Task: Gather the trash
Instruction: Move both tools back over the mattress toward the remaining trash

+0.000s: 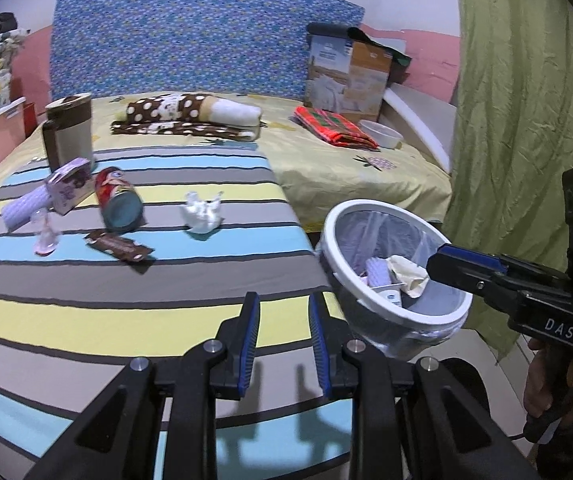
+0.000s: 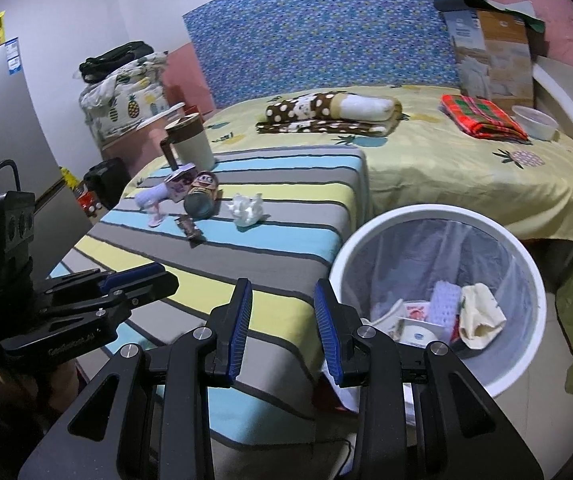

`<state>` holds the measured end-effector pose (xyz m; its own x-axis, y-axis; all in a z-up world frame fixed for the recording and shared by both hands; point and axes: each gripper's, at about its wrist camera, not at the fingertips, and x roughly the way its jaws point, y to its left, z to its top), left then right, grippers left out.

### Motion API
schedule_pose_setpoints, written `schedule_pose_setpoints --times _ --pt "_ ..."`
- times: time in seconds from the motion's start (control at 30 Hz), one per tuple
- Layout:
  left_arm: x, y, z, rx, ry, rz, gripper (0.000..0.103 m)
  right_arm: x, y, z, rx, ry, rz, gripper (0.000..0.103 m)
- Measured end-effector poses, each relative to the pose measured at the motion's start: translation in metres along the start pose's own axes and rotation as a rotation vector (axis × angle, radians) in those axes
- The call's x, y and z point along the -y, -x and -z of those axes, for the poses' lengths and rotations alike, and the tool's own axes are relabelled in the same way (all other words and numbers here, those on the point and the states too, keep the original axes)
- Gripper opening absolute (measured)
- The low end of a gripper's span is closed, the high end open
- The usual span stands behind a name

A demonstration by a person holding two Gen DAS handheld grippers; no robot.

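Now the trash lies scattered on the bed (image 1: 86,312), on its smooth striped blanket of grey, blue and yellow. One crumpled white tissue (image 1: 202,213) sits soft and ragged, well apart from the bin. One cylindrical can (image 1: 118,200) with a red printed label lies on its side, its long axis running toward the cameras with its dark teal end facing them. One flat brown foil wrapper (image 1: 120,246) lies just in front of the can, slanted. One small lilac carton (image 1: 71,186) is tipped beside a ribbed lilac roll (image 1: 26,208).

One round white plastic bin (image 2: 534,280), lined with a clear bag, stands beside the bed, holding crumpled paper and packaging.

Left gripper (image 1: 284,344): jaws spread, holding nothing, above the blanket. Right gripper (image 2: 282,332): jaws likewise spread, holding nothing, by the bin's rim.
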<state>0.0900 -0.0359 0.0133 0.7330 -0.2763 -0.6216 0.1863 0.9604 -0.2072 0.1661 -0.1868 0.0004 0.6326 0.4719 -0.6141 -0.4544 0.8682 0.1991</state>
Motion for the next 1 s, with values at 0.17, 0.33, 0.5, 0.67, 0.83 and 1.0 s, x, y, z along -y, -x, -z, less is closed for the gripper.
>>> schedule_pose_setpoints --times 0.17,0.33,0.5,0.67,0.83,1.0 --pt "-0.014 0.004 0.001 0.007 0.029 -0.031 0.026 -0.006 -0.004 -0.004 0.003 0.015 -0.008 0.035" --pt "-0.033 0.006 -0.001 0.016 0.070 -0.063 0.036 -0.009 -0.011 -0.011 0.006 0.023 -0.017 0.038" --pt "-0.050 0.007 -0.005 0.022 0.110 -0.103 0.037 -0.016 -0.020 -0.016 -0.004 0.048 -0.026 0.038" --pt "-0.067 0.003 -0.007 0.017 0.151 -0.134 0.037 -0.023 -0.031 -0.021 -0.020 0.078 -0.038 0.038" --pt "-0.082 -0.005 -0.012 0.011 0.186 -0.162 0.038 -0.028 -0.045 -0.028 -0.040 0.112 -0.045 0.038" --pt "-0.101 -0.019 -0.017 -0.005 0.248 -0.173 0.044 -0.028 -0.060 -0.033 -0.065 0.131 -0.053 0.039"
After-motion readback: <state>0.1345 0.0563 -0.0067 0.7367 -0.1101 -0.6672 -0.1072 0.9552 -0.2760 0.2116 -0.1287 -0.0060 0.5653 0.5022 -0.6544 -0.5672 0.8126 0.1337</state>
